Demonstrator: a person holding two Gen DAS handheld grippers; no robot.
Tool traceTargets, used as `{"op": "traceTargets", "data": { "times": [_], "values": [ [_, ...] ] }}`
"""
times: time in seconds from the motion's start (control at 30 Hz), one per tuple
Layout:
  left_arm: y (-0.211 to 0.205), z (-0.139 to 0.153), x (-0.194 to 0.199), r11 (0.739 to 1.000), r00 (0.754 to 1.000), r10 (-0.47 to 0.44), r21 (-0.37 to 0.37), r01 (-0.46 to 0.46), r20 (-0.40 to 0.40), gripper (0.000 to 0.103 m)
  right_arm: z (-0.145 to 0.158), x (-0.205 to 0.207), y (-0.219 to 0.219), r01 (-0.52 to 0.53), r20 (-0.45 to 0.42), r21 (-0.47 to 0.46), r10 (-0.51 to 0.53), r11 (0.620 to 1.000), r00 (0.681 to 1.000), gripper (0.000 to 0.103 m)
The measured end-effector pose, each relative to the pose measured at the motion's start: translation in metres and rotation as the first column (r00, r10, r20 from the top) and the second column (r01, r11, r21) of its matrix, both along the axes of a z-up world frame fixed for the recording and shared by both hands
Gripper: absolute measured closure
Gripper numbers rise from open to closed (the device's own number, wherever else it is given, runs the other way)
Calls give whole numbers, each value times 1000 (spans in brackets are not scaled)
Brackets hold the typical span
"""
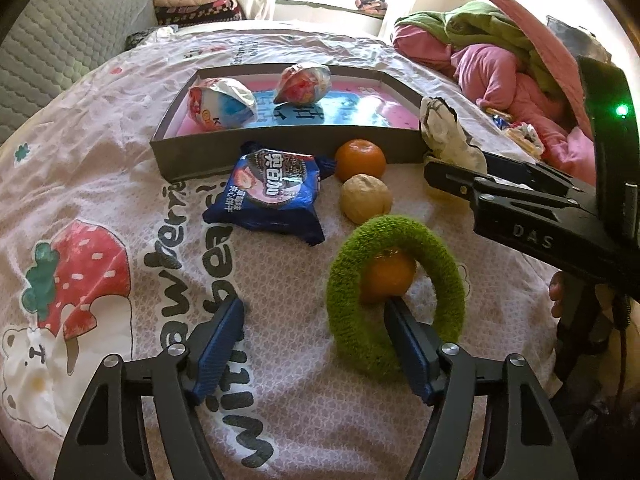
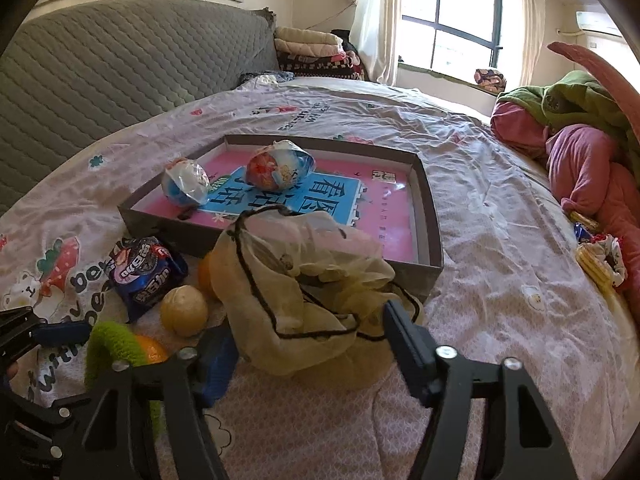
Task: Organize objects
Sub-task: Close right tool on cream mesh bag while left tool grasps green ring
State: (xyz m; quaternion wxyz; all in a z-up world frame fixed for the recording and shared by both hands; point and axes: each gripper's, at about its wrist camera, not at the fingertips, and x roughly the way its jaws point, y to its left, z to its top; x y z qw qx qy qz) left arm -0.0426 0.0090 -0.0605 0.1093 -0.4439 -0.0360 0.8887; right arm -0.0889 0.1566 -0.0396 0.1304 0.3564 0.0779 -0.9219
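Sunlight from the window falls on a bed covered by a pink sheet (image 1: 120,160) with a strawberry bear print. On the sheet lies a shallow grey box (image 1: 280,148) with a pink and blue picture inside, and two foil-wrapped egg toys (image 1: 224,104) rest in it. Just in front of the box wall lie a blue cookie packet (image 1: 272,196), an orange (image 1: 360,160) and, touching it, a walnut (image 1: 365,199). Nearer to the camera a green knitted ring (image 1: 396,292) stands tilted around a second orange (image 1: 388,280).

The left gripper (image 1: 312,324) has its jaws wide apart, holding nothing; its right finger lies inside the green ring and touches, or almost touches, the second orange. The right gripper (image 2: 300,344) has a pale mesh drawstring pouch (image 2: 304,280) between its fingers, just before the box; the left finger is partly hidden by the pouch, so I cannot tell surely if the jaws press it. Pink and green blankets (image 2: 580,140) are piled at the right side.
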Motion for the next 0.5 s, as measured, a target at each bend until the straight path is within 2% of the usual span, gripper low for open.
{"op": "traceTargets", "data": {
  "times": [0.07,0.13,0.33,0.5],
  "values": [
    [1,0,0,1000,1000,-5,1,5,-4,29,-2,-1,0,-3,7,2,3,1000,1000,48],
    [1,0,0,1000,1000,-12,10,12,-8,36,-3,-2,1,-2,17,3,2,1000,1000,53],
    [4,1,1,999,999,-33,20,33,-12,43,-5,-4,5,-5,39,-25,6,1000,999,64],
    [2,1,0,996,999,-44,73,44,-1,54,-4,-2,7,-16,40,-52,18,999,999,76]
  ]
}}
